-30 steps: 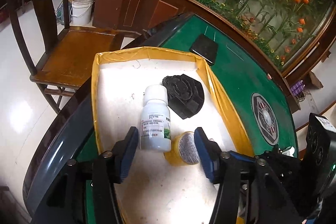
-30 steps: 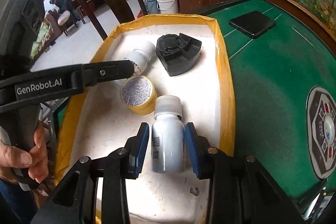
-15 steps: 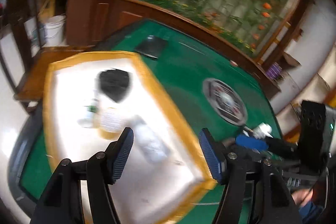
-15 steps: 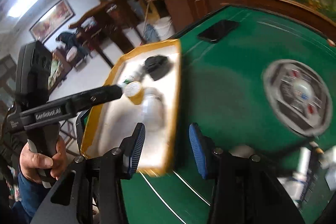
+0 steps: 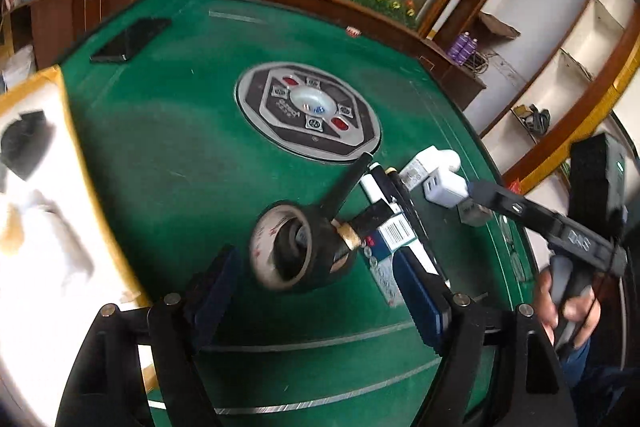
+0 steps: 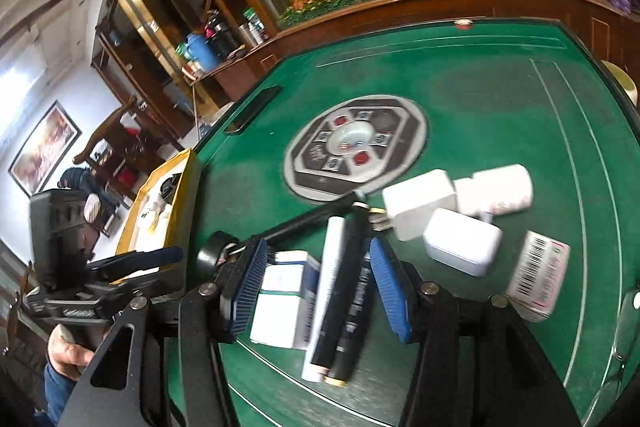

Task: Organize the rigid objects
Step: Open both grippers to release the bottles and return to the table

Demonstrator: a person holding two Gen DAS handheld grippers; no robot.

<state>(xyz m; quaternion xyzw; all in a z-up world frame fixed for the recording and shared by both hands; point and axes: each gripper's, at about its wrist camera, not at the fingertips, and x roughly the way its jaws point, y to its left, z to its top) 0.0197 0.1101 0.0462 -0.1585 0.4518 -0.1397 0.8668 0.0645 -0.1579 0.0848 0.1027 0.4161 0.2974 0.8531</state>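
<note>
The left gripper (image 5: 316, 287) hangs over the green table (image 5: 168, 155) with its jaws opening wide and nothing gripped; a roll of tape (image 5: 292, 247) sits on the felt between and just beyond its 2 blue pads. The right gripper (image 6: 320, 283) has its jaws opening too, pads clear of the black tube (image 6: 352, 291) and white tube (image 6: 330, 267) lying between them beside a white-and-blue box (image 6: 284, 299). Near the table's right edge lie 2 white chargers (image 6: 460, 243), a white bottle (image 6: 500, 189) and a barcoded box (image 6: 538, 277). The yellow-rimmed tray (image 6: 182, 211) at the table's left edge holds a black part (image 5: 24, 143) and blurred bottles. A dark phone (image 5: 128, 39) lies at the far left corner.
</note>
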